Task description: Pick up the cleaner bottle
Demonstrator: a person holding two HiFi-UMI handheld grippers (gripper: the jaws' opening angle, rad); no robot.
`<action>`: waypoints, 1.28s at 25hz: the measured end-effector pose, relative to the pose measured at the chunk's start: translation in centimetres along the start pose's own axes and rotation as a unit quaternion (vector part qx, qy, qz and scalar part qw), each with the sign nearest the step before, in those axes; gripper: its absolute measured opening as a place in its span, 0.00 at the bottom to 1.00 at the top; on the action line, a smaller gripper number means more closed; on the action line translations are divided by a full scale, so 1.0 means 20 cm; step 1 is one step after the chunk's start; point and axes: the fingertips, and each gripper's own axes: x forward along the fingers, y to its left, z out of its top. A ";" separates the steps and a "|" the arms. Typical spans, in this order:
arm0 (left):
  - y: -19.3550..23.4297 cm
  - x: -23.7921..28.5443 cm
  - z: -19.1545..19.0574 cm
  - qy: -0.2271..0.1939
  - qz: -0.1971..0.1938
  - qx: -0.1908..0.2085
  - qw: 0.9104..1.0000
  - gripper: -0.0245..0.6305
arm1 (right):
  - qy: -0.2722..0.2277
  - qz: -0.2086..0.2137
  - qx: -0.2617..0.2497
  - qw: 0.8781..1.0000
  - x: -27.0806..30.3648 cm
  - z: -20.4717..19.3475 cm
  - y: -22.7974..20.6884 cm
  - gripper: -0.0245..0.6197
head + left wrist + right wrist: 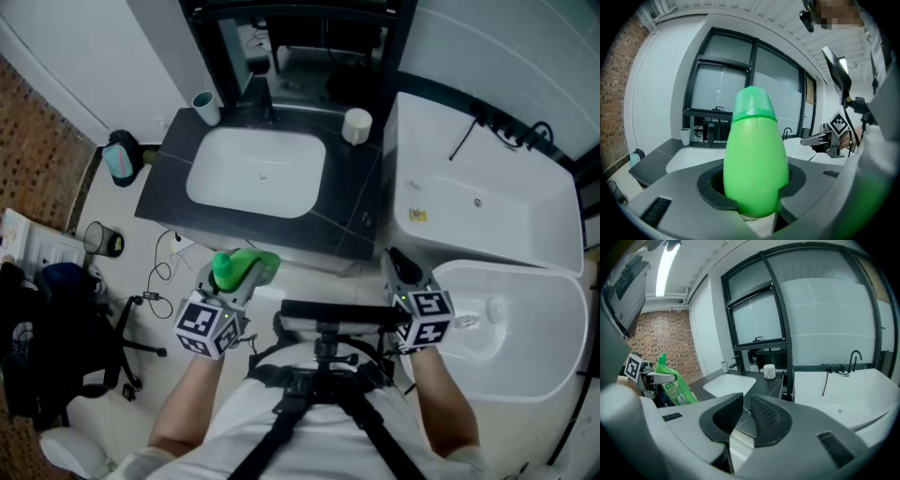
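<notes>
A: We're looking down at the left gripper (242,281), and its jaws are closing on the cleaner bottle (754,159), one grey jaw pressing against each side of the body.

B: We're seeing it the same way from the left gripper view. The dark curved pads are cradling a glossy, bright green plastic body that is tapering up to a rounded, slightly paler cap. The jaws are standing about halfway apart around it.

A: And the bottle is hanging in the air, just in front of the near edge of the dark, matte countertop (164,187), touching nothing but the pads.

B: From the right gripper view we're catching its other face, a printed label on the green body and a slim angled neck.

A: We're turning to the right gripper (746,409) now. Its jaws are sitting barely apart, with only a narrow slit between them and nothing in it. One pad is showing a fine dotted texture.

B: It is hovering to the right, beside the smooth white bathtub (487,206).

A: Behind both, we're seeing the white rounded-rectangle basin (258,172) sunk into the counter, and a black faucet (262,98) at its back.

B: A white cup (207,108) is standing at the left rear corner and a squat white mug (356,126) at the right rear.
</notes>
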 end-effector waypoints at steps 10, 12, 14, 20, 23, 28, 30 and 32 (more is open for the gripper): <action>-0.07 0.10 0.08 -0.007 -0.024 0.002 1.000 0.30 | 0.003 -0.009 -0.004 1.000 0.04 0.03 -0.01 0.09; -0.08 0.12 0.09 -0.007 -0.030 0.001 1.000 0.30 | 0.003 -0.008 -0.004 1.000 0.05 0.04 0.00 0.08; -0.08 0.14 0.09 -0.006 -0.033 0.002 0.999 0.30 | 0.004 -0.007 -0.004 1.000 0.06 0.05 0.01 0.07; -0.11 0.18 0.12 -0.005 -0.043 0.004 0.999 0.30 | 0.003 -0.005 -0.010 1.000 0.08 0.06 0.02 0.06; -0.13 0.19 0.13 -0.003 -0.050 0.006 0.999 0.30 | 0.004 -0.005 -0.010 1.000 0.08 0.05 0.02 0.06; -0.13 0.21 0.14 -0.004 -0.049 0.012 0.999 0.30 | 0.003 -0.005 -0.014 1.000 0.07 0.06 0.01 0.06; -0.14 0.22 0.14 -0.002 -0.053 0.013 0.998 0.30 | 0.003 -0.005 -0.013 1.000 0.07 0.05 0.01 0.06; -0.15 0.22 0.15 0.000 -0.058 0.013 0.998 0.30 | 0.004 -0.005 -0.013 1.000 0.07 0.06 0.01 0.05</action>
